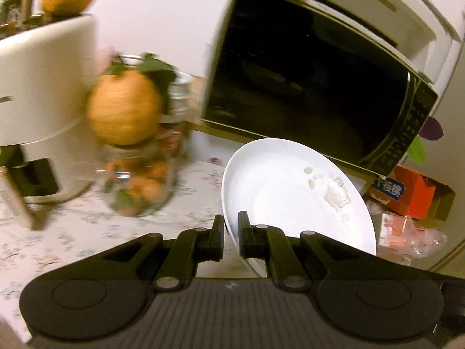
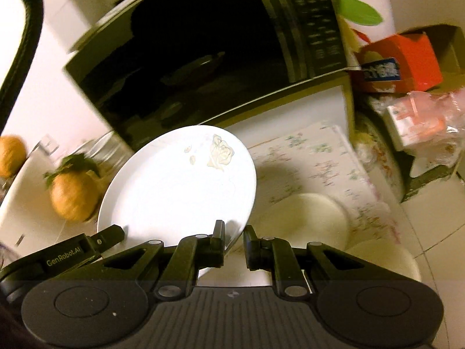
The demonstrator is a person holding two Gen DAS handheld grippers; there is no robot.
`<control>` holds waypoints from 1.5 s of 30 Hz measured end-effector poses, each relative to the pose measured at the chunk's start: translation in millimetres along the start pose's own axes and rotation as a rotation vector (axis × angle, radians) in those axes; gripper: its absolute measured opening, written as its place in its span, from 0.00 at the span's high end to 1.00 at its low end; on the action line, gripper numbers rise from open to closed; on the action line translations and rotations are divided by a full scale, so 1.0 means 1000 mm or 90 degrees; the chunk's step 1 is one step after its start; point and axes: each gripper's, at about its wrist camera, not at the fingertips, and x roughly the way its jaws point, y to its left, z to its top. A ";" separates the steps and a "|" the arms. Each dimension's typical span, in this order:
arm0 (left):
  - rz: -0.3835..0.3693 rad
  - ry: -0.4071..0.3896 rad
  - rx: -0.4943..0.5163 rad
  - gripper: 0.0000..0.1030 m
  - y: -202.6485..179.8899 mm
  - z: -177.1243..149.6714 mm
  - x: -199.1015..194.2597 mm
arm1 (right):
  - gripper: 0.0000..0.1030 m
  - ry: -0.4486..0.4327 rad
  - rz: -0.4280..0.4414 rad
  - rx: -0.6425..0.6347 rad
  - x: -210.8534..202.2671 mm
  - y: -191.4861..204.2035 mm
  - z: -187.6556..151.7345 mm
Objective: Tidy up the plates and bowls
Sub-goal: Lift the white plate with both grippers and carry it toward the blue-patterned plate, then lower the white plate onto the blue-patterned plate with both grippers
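Note:
A white plate (image 1: pixel 290 192) with a pale rose print hangs tilted above the floral tablecloth (image 1: pixel 72 232), in front of the microwave. My left gripper (image 1: pixel 231 218) is shut on its left rim. In the right wrist view the same plate (image 2: pixel 180 183) is held by my right gripper (image 2: pixel 234 229), shut on the right rim. There the left gripper (image 2: pixel 113 232) shows at the plate's lower left edge. Two cream bowls (image 2: pixel 308 218) (image 2: pixel 386 258) sit on the table below and to the right of the plate.
A black microwave (image 1: pixel 305 81) stands close behind. A glass jar (image 1: pixel 136 180) topped with an orange fruit (image 1: pixel 125 110) and a white appliance (image 1: pixel 43 81) stand to the left. A red box (image 2: pixel 401 61) and a plastic packet (image 2: pixel 421 122) lie at the right.

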 end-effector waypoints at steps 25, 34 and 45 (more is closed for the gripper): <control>0.106 0.085 -0.129 0.92 0.156 -0.094 -0.069 | 0.87 0.161 0.055 -0.233 0.008 0.129 -0.144; 0.110 0.108 -0.116 0.92 0.158 -0.111 -0.069 | 0.86 0.188 0.041 -0.238 0.006 0.123 -0.163; 0.126 0.134 -0.108 0.92 0.167 -0.124 -0.064 | 0.85 0.230 0.031 -0.248 0.013 0.124 -0.184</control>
